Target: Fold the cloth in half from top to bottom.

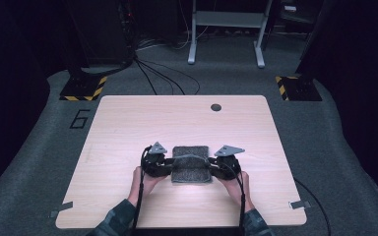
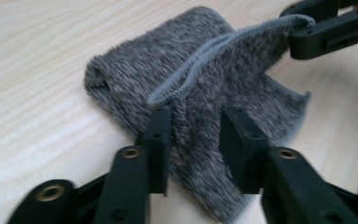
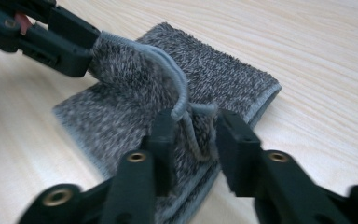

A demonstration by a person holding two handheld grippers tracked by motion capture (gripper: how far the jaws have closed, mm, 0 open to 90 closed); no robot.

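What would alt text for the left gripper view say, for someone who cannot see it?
A folded grey towel lies on a pale wooden table, its stitched hem raised in a ridge. The left tool has its two black jaws apart with the towel's near edge between them. At the top right, the right tool meets the hem's far end.
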